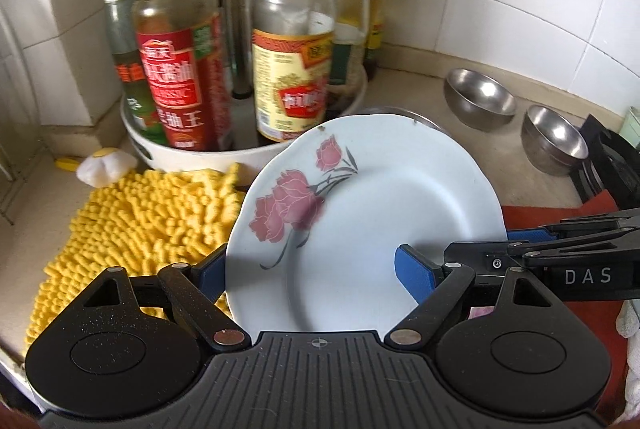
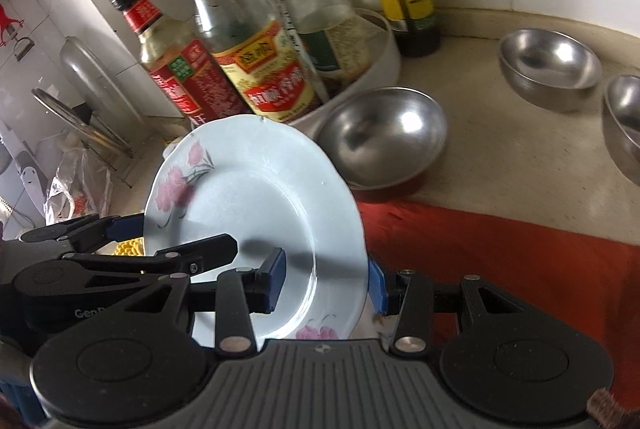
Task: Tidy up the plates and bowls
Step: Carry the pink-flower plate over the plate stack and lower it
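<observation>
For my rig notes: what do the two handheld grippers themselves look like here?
Both the left gripper and right gripper are black, with ribbed grey bases, silver pivot pins, linkage arms and blue finger pads. White "DAS" lettering marks the right one.

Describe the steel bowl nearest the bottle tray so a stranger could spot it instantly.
Find the round white tray crowded with sauce bottles in the tiled corner. Right in front of it, on the beige counter, sits a steel bowl beside the flowered plate. Unlike the two other steel bowls further right, it nearly touches the tray.
</observation>
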Demonstrator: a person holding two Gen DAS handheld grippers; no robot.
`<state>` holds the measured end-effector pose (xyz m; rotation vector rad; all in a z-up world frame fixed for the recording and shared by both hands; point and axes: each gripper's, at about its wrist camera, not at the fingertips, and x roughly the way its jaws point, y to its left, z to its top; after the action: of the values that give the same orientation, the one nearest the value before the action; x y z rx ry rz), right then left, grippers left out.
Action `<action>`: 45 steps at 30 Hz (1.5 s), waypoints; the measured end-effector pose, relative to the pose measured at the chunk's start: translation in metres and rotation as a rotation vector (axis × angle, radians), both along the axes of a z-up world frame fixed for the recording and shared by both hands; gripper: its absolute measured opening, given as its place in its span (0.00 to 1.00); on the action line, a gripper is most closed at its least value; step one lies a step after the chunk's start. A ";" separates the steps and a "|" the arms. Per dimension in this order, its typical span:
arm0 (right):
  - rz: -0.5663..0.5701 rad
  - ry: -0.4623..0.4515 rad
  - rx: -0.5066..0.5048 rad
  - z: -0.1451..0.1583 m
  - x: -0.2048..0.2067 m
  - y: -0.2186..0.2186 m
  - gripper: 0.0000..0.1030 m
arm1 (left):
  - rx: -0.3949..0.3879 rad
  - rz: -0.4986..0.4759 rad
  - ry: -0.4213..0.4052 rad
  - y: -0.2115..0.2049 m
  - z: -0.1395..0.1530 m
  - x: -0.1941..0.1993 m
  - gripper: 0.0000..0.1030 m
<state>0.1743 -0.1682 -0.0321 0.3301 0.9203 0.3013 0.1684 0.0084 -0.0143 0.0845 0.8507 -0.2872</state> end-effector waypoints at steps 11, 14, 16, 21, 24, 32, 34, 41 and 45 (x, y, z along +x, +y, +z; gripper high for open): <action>-0.022 0.031 -0.011 -0.006 -0.016 -0.025 0.39 | 0.004 -0.028 0.032 -0.022 -0.013 -0.013 0.86; -0.019 0.040 -0.010 -0.009 -0.019 -0.029 0.39 | 0.007 -0.027 0.041 -0.026 -0.016 -0.017 0.86; -0.016 0.049 -0.009 -0.012 -0.021 -0.031 0.39 | 0.009 -0.023 0.050 -0.028 -0.019 -0.018 0.86; -0.003 0.067 -0.007 -0.016 -0.025 -0.034 0.39 | 0.011 -0.008 0.069 -0.030 -0.024 -0.022 0.86; 0.009 0.066 -0.010 -0.016 -0.028 -0.035 0.39 | 0.006 0.000 0.074 -0.029 -0.023 -0.025 0.87; 0.035 0.069 -0.024 -0.015 -0.033 -0.034 0.39 | 0.000 0.018 0.088 -0.029 -0.024 -0.031 0.87; 0.043 0.075 -0.026 -0.017 -0.033 -0.033 0.39 | -0.001 0.025 0.095 -0.027 -0.026 -0.032 0.87; 0.071 0.092 -0.033 -0.021 -0.032 -0.025 0.39 | -0.011 0.051 0.114 -0.021 -0.030 -0.034 0.87; 0.079 0.092 -0.040 -0.023 -0.031 -0.022 0.39 | -0.021 0.062 0.125 -0.017 -0.033 -0.034 0.87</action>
<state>0.1434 -0.1903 -0.0552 0.2733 1.0304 0.3422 0.1348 -0.0089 -0.0475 0.0206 0.9722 -0.2453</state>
